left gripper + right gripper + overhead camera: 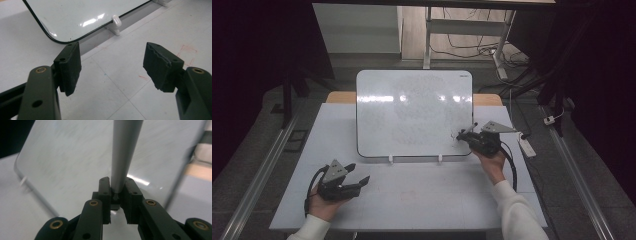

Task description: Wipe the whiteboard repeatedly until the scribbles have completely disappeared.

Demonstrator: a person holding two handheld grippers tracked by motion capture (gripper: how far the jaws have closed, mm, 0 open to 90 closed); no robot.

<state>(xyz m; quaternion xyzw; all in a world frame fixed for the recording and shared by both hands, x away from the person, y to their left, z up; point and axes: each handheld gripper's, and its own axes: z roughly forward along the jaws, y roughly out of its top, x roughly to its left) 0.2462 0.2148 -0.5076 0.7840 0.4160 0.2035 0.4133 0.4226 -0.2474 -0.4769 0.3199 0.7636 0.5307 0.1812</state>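
Observation:
A whiteboard (412, 112) leans on small white stands at the back of the white table (412, 195); its surface carries faint smudged marks. My right gripper (471, 135) is shut on a grey marker (467, 131) and holds it at the board's lower right, with a small dark scribble beside the marker's front end. In the right gripper view the marker (125, 152) rises from between the closed jaws of the right gripper (117, 192) in front of the whiteboard (75, 157). My left gripper (358, 175) rests open near the table's front left, jaws wide apart. The left gripper (112, 67) faces the whiteboard's (82, 15) lower corner.
A white board stand (116, 23) sits ahead of the left gripper. Faint red marks (186, 51) stain the table. A white power strip (528, 146) lies off the table's right edge. Desk legs and cables (472, 47) stand behind.

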